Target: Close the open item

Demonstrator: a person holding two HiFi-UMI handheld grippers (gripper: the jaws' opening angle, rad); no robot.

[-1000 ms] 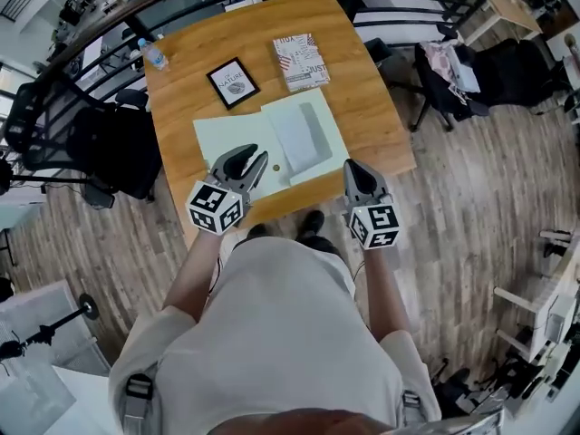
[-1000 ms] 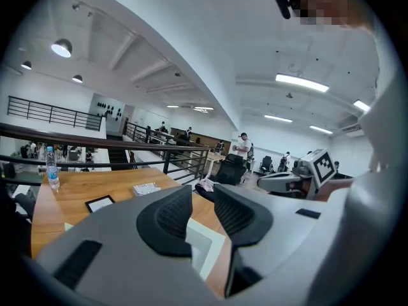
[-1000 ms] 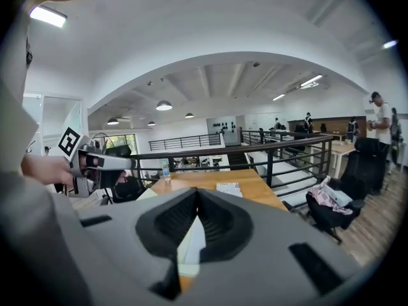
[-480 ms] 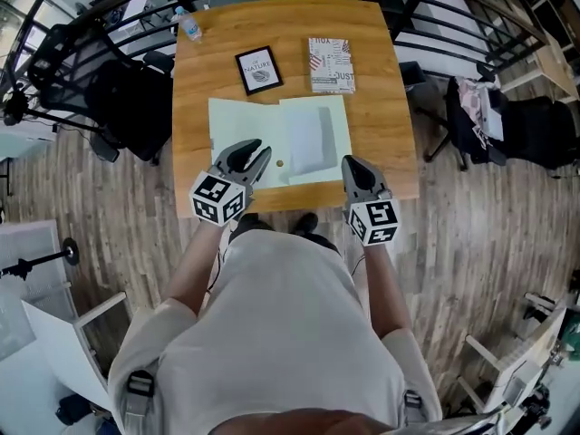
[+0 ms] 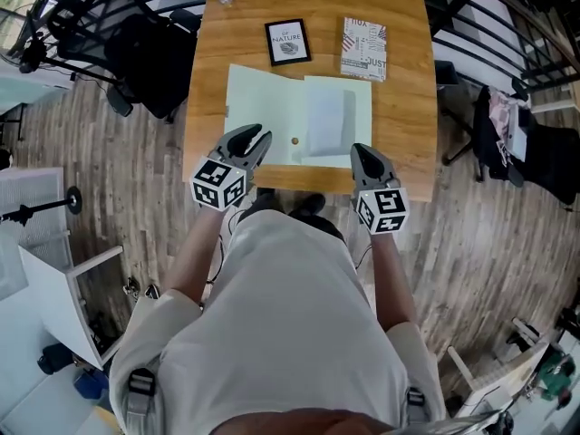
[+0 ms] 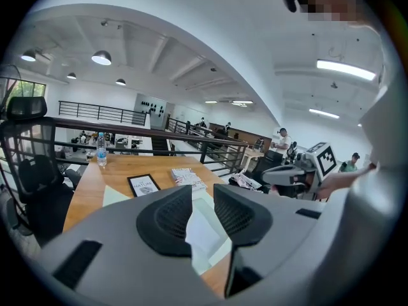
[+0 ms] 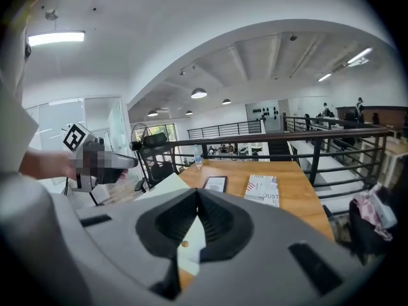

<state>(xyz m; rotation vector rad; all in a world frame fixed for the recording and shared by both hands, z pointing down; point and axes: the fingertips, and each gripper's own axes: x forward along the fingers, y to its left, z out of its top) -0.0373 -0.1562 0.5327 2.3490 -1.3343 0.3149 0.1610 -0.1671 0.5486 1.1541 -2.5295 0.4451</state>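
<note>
The folder [image 5: 263, 107] lies spread flat on the table [image 5: 403, 89]. We have just tipped both grippers down toward it from the near edge, but it is untouched, so closing has not begun. Our left gripper [image 5: 258, 136] has its jaws partly spread with nothing between them, over the left leaf's near edge. Our right gripper [image 5: 361, 150] is pressed together and empty, near the right leaf's corner. Beyond lie a framed picture [image 5: 287, 42] and a book [image 5: 364, 47].

A wooden table [image 5: 403, 116] stands on a grey-brown plank floor [image 5: 127, 179]. A black office chair [image 5: 136, 53] sits left of the table. Black railings [image 7: 268, 136] run behind it, with round ceiling lamps [image 6: 105, 58] overhead.
</note>
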